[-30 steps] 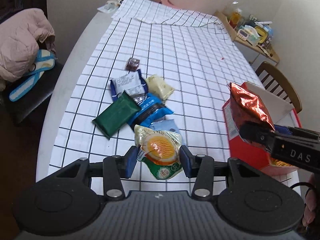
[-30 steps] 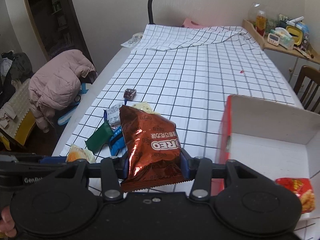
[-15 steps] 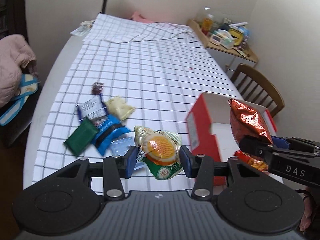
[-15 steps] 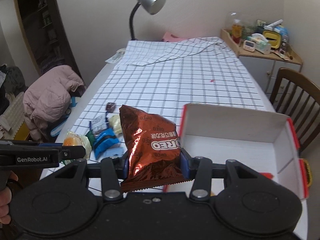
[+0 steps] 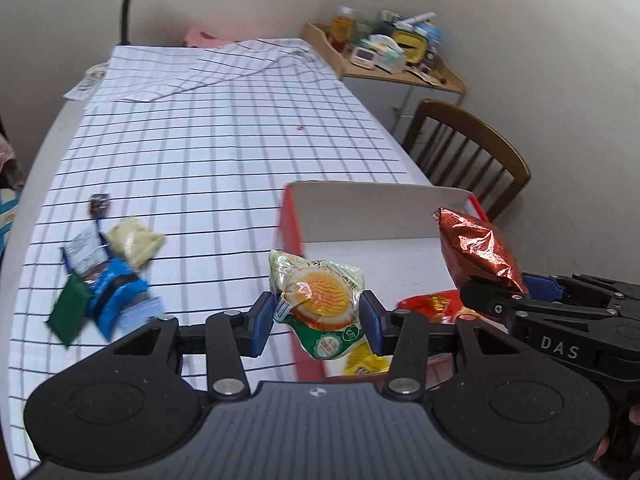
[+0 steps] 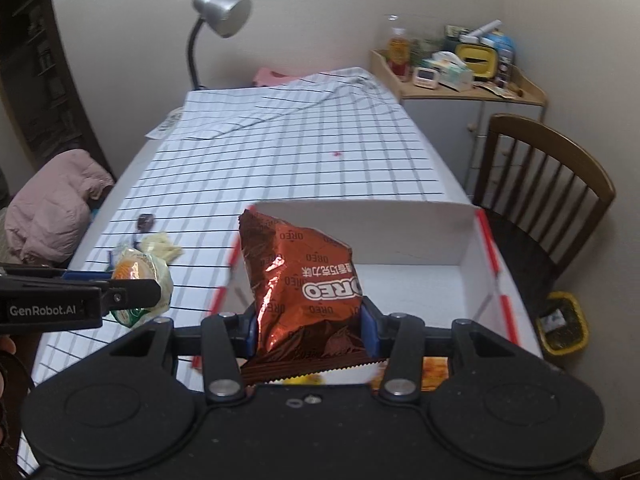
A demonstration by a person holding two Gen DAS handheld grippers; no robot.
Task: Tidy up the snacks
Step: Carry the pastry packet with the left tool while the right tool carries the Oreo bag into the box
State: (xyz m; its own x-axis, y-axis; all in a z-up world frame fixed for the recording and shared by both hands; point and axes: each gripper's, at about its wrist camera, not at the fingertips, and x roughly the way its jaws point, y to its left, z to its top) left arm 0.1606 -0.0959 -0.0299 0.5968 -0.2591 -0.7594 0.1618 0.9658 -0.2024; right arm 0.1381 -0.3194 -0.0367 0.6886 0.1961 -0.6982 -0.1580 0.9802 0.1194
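Your right claw (image 6: 309, 330) grips a copper foil bag (image 6: 301, 285) printed "OREO" in white, upside down in the right wrist view, with small repeats of the word and some Chinese characters I cannot read. Its blue pads press on the bag's lower sides, jaws part open. In the left wrist view that claw's side reads "DAS"; in the right wrist view the left claw's side reads "GenRobot.AI".

Your left claw (image 5: 316, 320) is likewise part open, clamped on a clear pack (image 5: 318, 294) holding a round orange cake, with a green and white label and a barcode too small to read.

Both packs hang in the air at the box (image 5: 372, 210), which is red outside and white inside and sits low and right of centre in both views. The foil bag is over its inside; the cake pack is at its near left corner. Inside lie a red pack (image 5: 430, 306) and a yellow one (image 5: 366, 362), half hidden by the claws.

On the checked cloth (image 5: 208, 152), in the left part of the left wrist frame, sit a green pack (image 5: 66, 312), a blue pack (image 5: 114, 294), a pale yellow pack (image 5: 134, 242) and a small dark sweet (image 5: 98, 203). A lamp (image 6: 218, 20) stands at the top, a chair (image 6: 548, 184) on the right, a cluttered shelf (image 6: 456, 68) upper right.
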